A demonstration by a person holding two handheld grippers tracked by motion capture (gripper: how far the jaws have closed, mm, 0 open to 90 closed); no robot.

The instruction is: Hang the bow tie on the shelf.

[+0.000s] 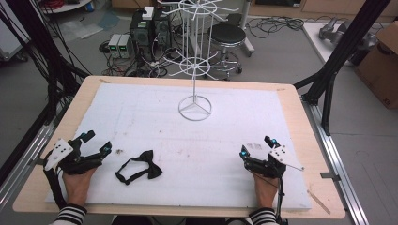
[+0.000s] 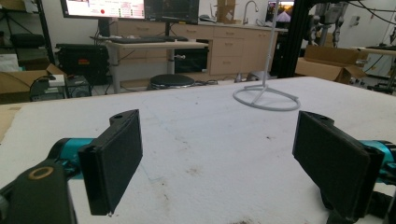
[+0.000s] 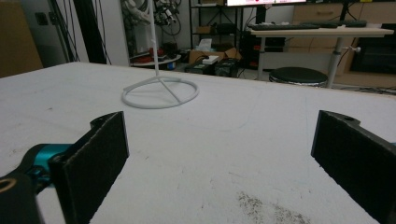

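Observation:
A black bow tie (image 1: 140, 169) with its strap looped out lies on the white mat (image 1: 155, 117) near the front left. My left gripper (image 1: 97, 142) rests just left of it, open, nothing between its jaws (image 2: 219, 161). At the front right my right gripper (image 1: 257, 146) sits on the mat, also open and holding nothing (image 3: 219, 161). A white wire display stand (image 1: 195, 70) rises from its ring base (image 2: 266, 97) at the back middle of the mat; that base (image 3: 160, 92) lies ahead of both grippers.
The mat covers a wooden table (image 1: 300, 112). A wooden stick (image 1: 319, 201) lies by the front right corner. Beyond the table stand a black stool (image 1: 228, 35), computer boxes (image 1: 141, 30) with cables, and a cardboard box (image 1: 382, 61).

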